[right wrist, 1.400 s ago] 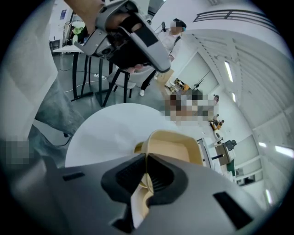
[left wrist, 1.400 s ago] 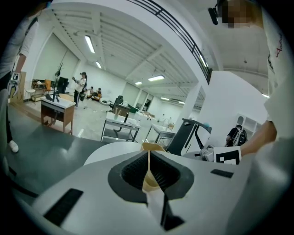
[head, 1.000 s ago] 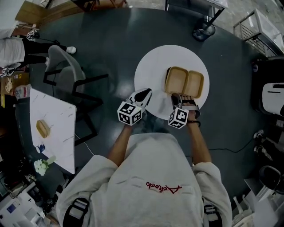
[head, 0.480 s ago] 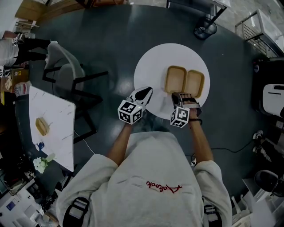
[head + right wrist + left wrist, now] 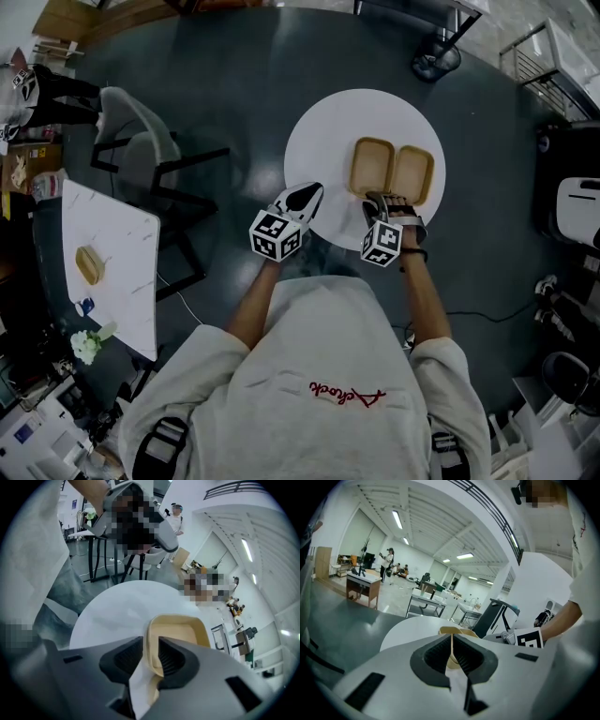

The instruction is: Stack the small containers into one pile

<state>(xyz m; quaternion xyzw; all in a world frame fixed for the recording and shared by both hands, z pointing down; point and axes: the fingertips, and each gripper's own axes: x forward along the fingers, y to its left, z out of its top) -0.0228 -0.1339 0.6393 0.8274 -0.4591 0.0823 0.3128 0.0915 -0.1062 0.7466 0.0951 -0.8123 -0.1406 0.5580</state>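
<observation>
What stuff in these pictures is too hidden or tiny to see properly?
- Head view: the right gripper covers the near rim of the held container.
- Left gripper view: the left gripper hides most of the containers behind its own body.
- Head view: the tan thing on the side table is too small to name.

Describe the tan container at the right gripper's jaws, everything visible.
The container is a small, shallow tan tray, rectangular with rounded corners and a raised rim, matte like moulded fibre. It is empty and sits flat on the round white table. The right gripper is shut on its near wall, one jaw inside, one outside. A second container lies close beside it, unstacked.
</observation>
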